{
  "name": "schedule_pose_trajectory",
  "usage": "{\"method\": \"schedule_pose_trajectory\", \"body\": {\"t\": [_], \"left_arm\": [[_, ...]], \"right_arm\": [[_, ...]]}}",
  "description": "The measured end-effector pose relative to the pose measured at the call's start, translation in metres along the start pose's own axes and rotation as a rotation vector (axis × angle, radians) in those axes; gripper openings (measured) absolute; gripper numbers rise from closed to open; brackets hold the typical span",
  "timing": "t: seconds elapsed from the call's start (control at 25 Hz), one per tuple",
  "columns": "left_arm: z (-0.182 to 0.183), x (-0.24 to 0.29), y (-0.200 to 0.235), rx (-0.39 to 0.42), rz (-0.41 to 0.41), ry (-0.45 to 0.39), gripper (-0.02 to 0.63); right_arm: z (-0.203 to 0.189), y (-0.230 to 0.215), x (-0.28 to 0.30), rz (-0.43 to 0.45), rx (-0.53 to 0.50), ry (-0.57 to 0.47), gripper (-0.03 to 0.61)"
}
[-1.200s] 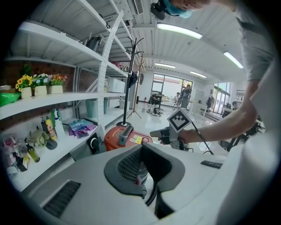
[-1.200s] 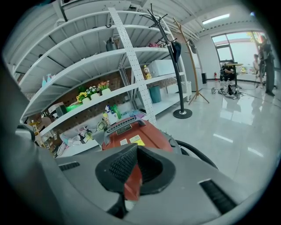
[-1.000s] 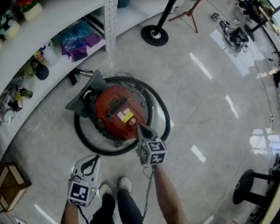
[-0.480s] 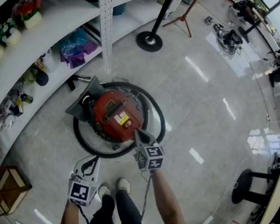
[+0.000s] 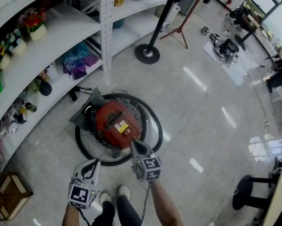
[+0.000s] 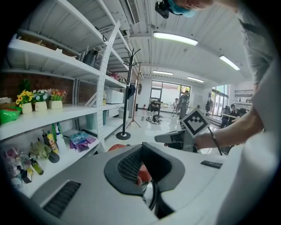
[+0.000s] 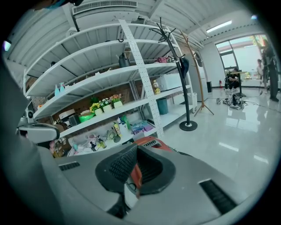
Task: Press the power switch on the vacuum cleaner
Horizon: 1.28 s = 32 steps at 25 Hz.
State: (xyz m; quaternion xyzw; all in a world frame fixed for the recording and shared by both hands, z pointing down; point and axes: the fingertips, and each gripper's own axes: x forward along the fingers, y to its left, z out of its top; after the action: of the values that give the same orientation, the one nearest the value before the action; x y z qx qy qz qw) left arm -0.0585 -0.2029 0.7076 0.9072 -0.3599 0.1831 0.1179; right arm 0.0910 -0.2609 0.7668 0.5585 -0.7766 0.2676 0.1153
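The red round vacuum cleaner sits on the floor in front of the shelves, with a yellow label on its top and a black hose looped around it. My right gripper is shut and points at the near edge of the vacuum cleaner, just above it. In the right gripper view the red body shows past the shut right gripper. My left gripper hangs shut to the left, nearer my feet, apart from the machine. In the left gripper view a bit of red shows beyond the left gripper.
White shelves with flowerpots, bottles and bags curve along the left. A coat stand's round base and a tripod stand beyond the vacuum cleaner. A wooden stool is at the left edge, and a cable runs over the glossy floor.
The right gripper has drawn back from the vacuum cleaner's top, near the yellow label, to its near edge. The head view has lifted and shows more of the shelves.
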Motion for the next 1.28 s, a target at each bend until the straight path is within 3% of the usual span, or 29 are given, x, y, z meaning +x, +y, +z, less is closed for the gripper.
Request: {"method": "schedule_pose_trajectory", "body": {"t": [0.92, 1.28], "left_arm": [[0.071, -0.066, -0.025, 0.062, 0.02, -0.063, 0.006], [0.094, -0.087, -0.037, 0.087, 0.015, -0.084, 0.006]], "right_arm": [[0.064, 0.104, -0.11, 0.08, -0.055, -0.118, 0.012], [0.079, 0.115, -0.145, 0.071, -0.064, -0.145, 0.012]]}}
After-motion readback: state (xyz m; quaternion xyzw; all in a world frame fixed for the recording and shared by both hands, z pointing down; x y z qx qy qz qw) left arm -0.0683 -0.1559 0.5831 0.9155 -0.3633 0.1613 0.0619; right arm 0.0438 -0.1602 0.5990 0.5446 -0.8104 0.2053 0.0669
